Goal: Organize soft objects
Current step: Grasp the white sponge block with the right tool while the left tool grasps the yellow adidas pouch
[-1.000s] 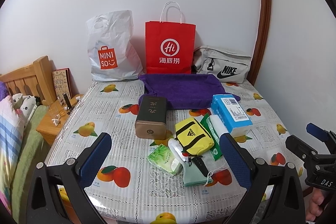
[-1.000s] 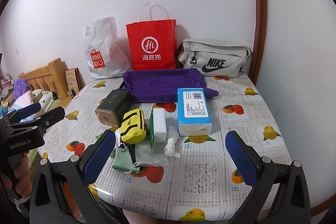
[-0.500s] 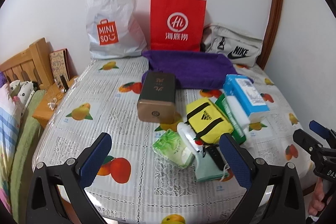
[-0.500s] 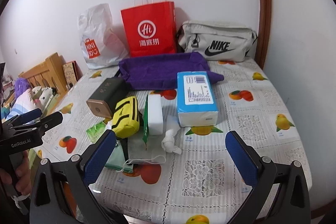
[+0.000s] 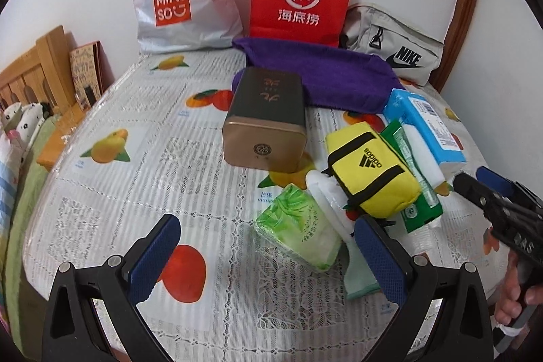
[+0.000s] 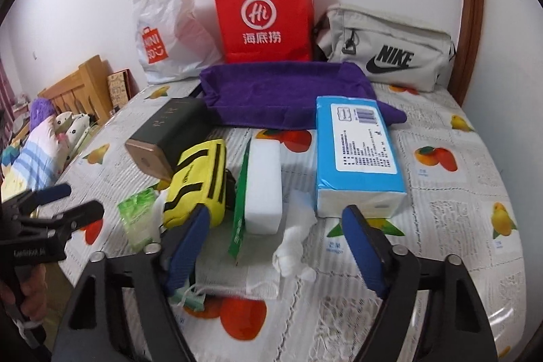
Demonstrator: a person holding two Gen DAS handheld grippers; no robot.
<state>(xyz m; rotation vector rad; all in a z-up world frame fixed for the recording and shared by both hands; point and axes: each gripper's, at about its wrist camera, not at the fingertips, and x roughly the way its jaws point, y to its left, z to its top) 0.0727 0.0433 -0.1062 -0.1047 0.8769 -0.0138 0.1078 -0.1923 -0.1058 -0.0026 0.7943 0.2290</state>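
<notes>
grippers descend on clutter beside the blue tissue pack (image 6: pixel 358 155): left gripper (image 5: pixel 268 255) open and empty, right gripper (image 6: pixel 280 248), jaws just narrowing but empty, likely next to pinch the white sponge block (image 6: pixel 263 189).

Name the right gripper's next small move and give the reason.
Probably ease the right gripper down onto the white gauze wad. Its fingers have just been closing yet touch nothing, and the wad lies on the table between them, with the blue tissue pack just beyond.
</notes>
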